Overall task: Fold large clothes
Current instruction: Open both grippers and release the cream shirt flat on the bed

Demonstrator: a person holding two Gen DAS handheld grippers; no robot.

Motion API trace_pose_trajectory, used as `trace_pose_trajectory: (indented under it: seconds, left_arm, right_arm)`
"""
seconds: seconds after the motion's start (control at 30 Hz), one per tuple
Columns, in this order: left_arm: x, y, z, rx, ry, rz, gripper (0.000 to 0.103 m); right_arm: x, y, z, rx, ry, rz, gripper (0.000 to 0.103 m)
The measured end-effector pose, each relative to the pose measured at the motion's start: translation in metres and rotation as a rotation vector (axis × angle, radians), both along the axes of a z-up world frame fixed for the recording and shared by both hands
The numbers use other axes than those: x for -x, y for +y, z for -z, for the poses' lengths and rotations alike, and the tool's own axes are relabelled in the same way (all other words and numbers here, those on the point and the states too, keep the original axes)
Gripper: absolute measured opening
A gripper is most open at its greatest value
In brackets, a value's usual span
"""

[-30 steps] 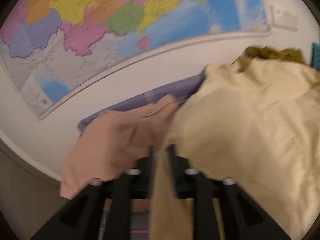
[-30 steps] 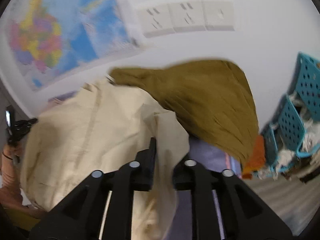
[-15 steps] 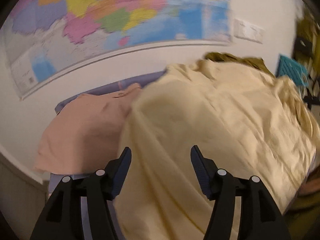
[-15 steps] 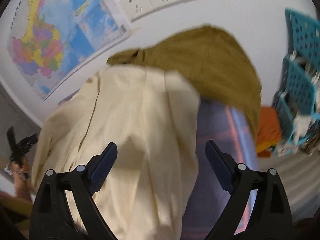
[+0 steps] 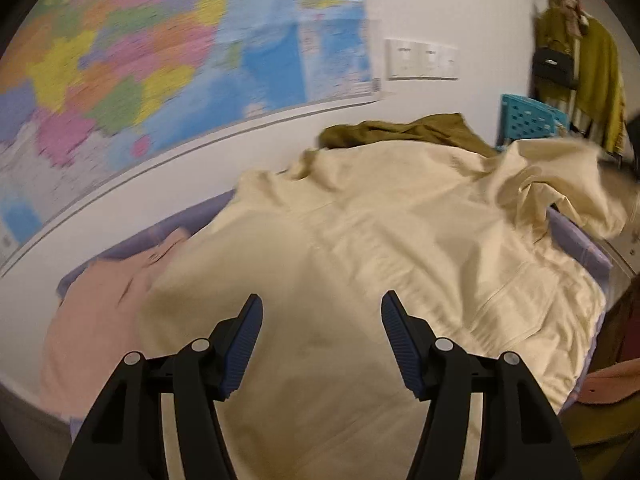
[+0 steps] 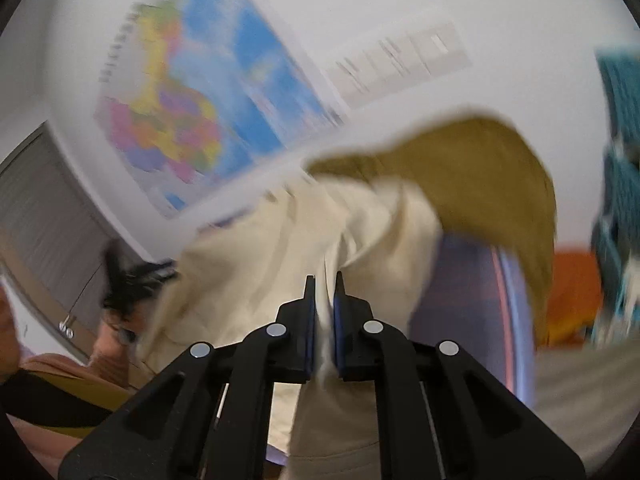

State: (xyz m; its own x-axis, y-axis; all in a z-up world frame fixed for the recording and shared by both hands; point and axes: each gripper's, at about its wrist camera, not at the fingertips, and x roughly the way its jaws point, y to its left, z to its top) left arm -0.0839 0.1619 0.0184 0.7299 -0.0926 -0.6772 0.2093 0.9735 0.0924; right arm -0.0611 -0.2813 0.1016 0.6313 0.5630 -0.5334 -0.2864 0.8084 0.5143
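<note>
The cream jacket (image 5: 360,264), spread over the purple table (image 5: 580,248), looks soft, light and limp; the right gripper (image 6: 323,284) pinches its edge, the left gripper (image 5: 320,320) hovers spread above it, and hems or seams seem the best holds.

The wall map (image 5: 172,80) is smeared by motion blur in both views, so its labels cannot be read, and the frame's edge cuts off its upper and left parts. In the right wrist view the wall sockets (image 6: 400,64) are streaked and the teal basket (image 6: 620,160) runs off the right edge. The cream garment (image 5: 360,260) hides most of the purple surface (image 5: 580,240), and the olive garment (image 5: 404,132) lies partly behind it.
</note>
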Motion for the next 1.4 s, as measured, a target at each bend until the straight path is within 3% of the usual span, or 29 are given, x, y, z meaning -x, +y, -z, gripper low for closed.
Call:
trace_pose_trajectory:
  seconds: [0.1,0.23,0.37,0.47,0.6,0.63,0.67,0.7,0.83,0.9,1.0,1.03,1.13,1.2,1.27,1.33,1.4]
  left_arm:
    - [-0.01,-0.013,-0.005,0.021,-0.007,0.049,0.062]
    - [-0.02,-0.022,-0.012,0.062,-0.018,0.09,0.064]
    - [-0.02,-0.019,-0.015,0.114,-0.027,0.112,0.065]
    - [-0.017,-0.014,-0.013,0.14,-0.021,0.11,0.066]
    - [-0.012,0.0,-0.006,0.149,-0.01,0.07,0.066]
    - [-0.009,0.003,-0.006,0.147,-0.014,0.057,0.066]
    - [-0.008,0.005,-0.005,0.151,-0.014,0.056,0.066]
    - [-0.005,0.005,-0.004,0.161,-0.004,0.061,0.066]
    - [0.011,-0.011,0.002,0.174,0.018,0.137,0.069]
    - [0.021,-0.03,0.005,0.212,0.034,0.239,0.069]
    - [0.029,-0.064,0.012,0.252,0.075,0.394,0.073]
    - [0.029,-0.078,0.016,0.228,0.089,0.428,0.081]
    - [0.019,-0.111,0.034,0.156,0.144,0.48,0.084]
    - [0.007,-0.124,0.049,0.091,0.204,0.467,0.071]
    - [-0.008,-0.121,0.057,0.074,0.284,0.445,0.022]
    - [-0.022,-0.098,0.048,0.121,0.286,0.395,0.013]
    - [-0.035,-0.065,0.034,0.187,0.264,0.339,0.012]
  right_arm:
    - [-0.012,0.034,-0.048,0.083,-0.055,-0.098,0.008]
    - [-0.045,0.11,-0.065,0.183,-0.028,-0.267,0.008]
    - [-0.084,0.187,-0.04,0.186,0.05,-0.409,0.008]
    - [-0.114,0.231,-0.005,0.152,0.122,-0.476,0.008]
    - [-0.155,0.265,0.043,0.095,0.217,-0.475,0.013]
    - [-0.165,0.268,0.051,0.097,0.232,-0.447,0.019]
    - [-0.173,0.269,0.058,0.102,0.24,-0.418,0.035]
    - [-0.176,0.266,0.061,0.104,0.246,-0.402,0.041]
    - [-0.162,0.217,0.049,0.04,0.181,-0.351,0.043]
    - [-0.145,0.19,0.038,0.055,0.123,-0.311,0.057]
    - [-0.117,0.15,0.029,0.093,0.074,-0.211,0.06]
    - [-0.109,0.137,0.029,0.098,0.068,-0.179,0.06]
    - [-0.097,0.107,0.041,0.1,0.085,-0.097,0.062]
    - [-0.096,0.094,0.056,0.101,0.118,-0.046,0.062]
    - [-0.097,0.083,0.069,0.093,0.15,-0.026,0.061]
    - [-0.099,0.074,0.081,0.079,0.171,-0.018,0.061]
    - [-0.101,0.073,0.085,0.059,0.17,-0.031,0.059]
